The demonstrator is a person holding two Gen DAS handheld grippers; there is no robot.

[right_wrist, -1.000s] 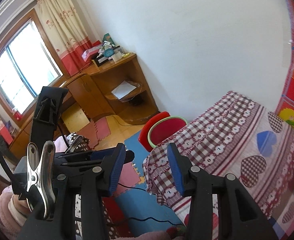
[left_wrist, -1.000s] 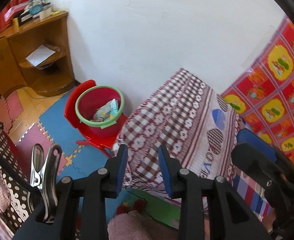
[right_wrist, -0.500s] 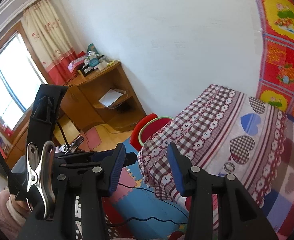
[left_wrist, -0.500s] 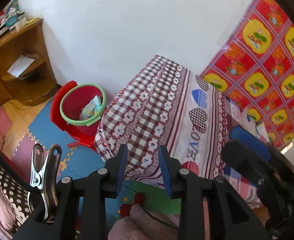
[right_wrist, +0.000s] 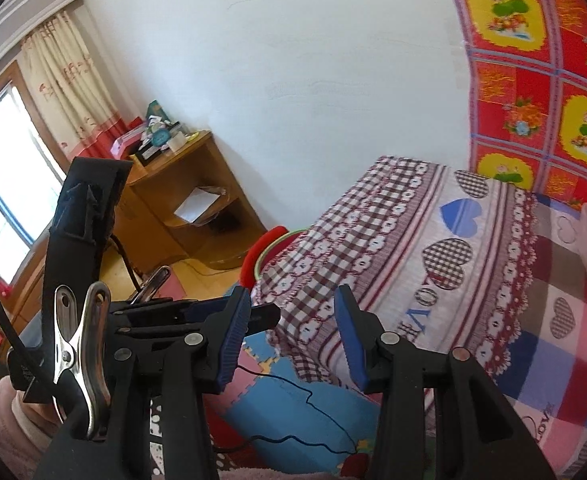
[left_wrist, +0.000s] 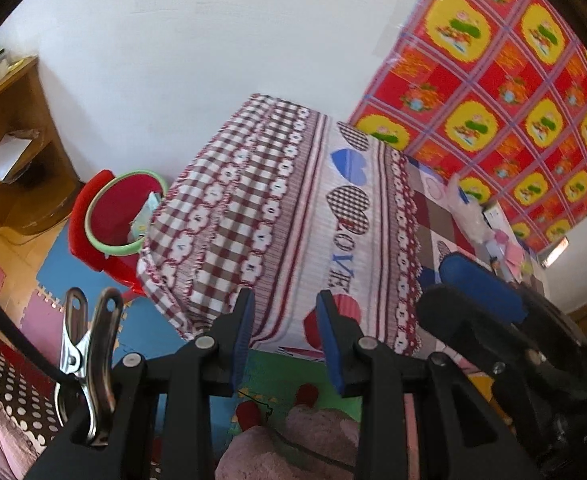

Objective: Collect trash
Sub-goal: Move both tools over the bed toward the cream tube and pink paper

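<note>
Where hearts sit, bedsheet point(left_wrist: 293, 216) reads "LOVE", red bin point(left_wrist: 121, 216) w/ trash nearby

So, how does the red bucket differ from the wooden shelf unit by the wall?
The red bucket is round plastic with a green rim and sits on a red chair; the wooden shelf unit is boxy, brown and stands on the floor. The bucket holds wrappers; the shelf holds a white paper. Both stand near the white wall.
</note>
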